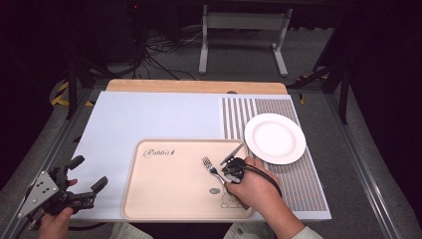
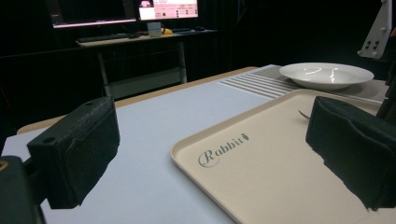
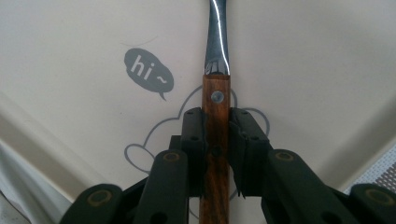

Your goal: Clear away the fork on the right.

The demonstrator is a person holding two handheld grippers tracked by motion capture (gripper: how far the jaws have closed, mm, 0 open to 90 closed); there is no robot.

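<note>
A metal fork (image 1: 211, 168) with a brown wooden handle (image 3: 215, 135) is over the beige tray (image 1: 164, 196), tines pointing toward the tray's middle. My right gripper (image 1: 233, 171) is shut on that handle, its jaws pressed against both sides above the tray's rabbit drawing (image 3: 144, 154). At the table's near left corner my left gripper (image 1: 84, 177) is open, off the tray, with nothing between its two black pads (image 2: 74, 149). In the left gripper view the tray (image 2: 261, 186) lies just ahead to the right.
A white plate (image 1: 274, 138) rests on the striped mat (image 1: 298, 174) to the right of the tray. The light blue table cover (image 1: 149, 114) stretches back to a wooden edge (image 1: 196, 85). A desk with monitors (image 2: 126, 11) stands beyond the table.
</note>
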